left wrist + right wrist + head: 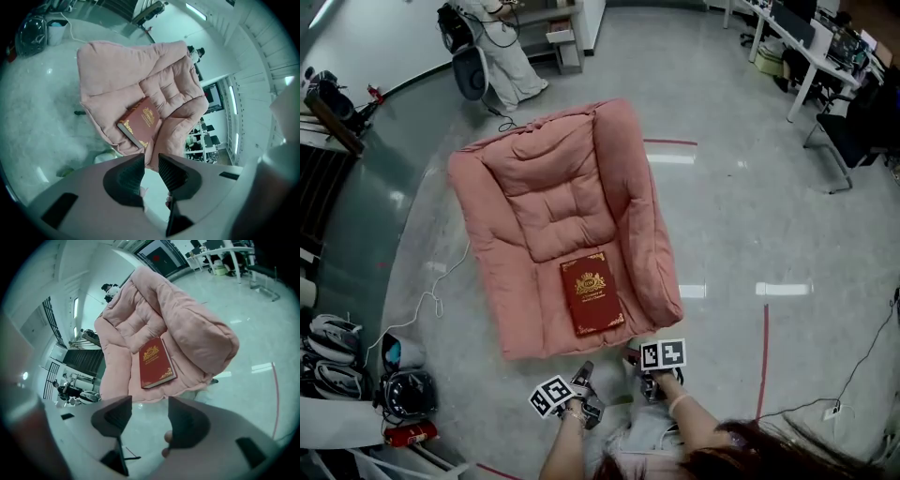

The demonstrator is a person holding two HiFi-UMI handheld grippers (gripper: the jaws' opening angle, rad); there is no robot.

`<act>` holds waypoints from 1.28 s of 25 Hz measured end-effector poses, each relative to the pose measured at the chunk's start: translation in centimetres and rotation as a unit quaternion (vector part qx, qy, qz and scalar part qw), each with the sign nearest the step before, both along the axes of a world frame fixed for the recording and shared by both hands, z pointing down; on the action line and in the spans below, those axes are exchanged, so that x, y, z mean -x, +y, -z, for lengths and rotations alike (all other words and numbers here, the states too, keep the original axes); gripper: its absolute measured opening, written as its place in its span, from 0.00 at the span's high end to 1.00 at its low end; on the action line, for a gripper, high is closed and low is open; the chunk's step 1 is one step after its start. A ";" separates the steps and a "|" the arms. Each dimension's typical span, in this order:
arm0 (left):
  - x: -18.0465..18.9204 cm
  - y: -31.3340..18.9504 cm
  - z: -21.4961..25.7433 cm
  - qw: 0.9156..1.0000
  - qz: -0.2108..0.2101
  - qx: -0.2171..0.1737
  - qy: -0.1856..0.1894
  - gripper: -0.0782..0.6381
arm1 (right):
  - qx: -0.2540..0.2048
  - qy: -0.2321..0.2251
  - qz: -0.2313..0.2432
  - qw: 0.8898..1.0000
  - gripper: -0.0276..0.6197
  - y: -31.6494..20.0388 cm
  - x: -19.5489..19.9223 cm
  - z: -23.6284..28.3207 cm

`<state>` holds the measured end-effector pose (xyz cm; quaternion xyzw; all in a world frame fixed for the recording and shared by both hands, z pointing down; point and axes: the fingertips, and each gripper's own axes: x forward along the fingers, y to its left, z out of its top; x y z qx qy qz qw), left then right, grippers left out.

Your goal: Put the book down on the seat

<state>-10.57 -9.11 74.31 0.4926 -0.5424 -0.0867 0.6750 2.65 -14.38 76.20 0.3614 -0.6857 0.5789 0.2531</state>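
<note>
Red book (593, 292) lies flat on pink seat (534, 202); left gripper (150, 160) and right gripper (150, 402) hover before it, fingers released.

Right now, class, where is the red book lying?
In the head view the red book lies flat on the seat of the pink chair, near the front edge and beside the armrest on the picture's right.

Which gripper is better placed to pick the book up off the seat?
Probably the right gripper: its jaws stand wide apart, with the book straight ahead. The left gripper has its jaws nearly together.
</note>
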 end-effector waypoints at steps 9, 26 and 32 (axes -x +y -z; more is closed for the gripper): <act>-1.4 1.9 3.4 0.999 0.001 -0.040 0.022 0.76 | -0.046 0.004 -0.036 0.998 0.56 2.8 -1.1 3.9; 1.1 3.9 13.0 0.979 0.014 -0.204 -0.006 0.83 | -0.201 0.049 -0.045 0.977 0.73 8.3 -5.0 13.1; 1.8 3.6 17.3 0.961 -0.032 -0.255 -0.097 0.83 | -0.245 0.051 -0.043 0.967 0.90 7.7 -6.0 16.1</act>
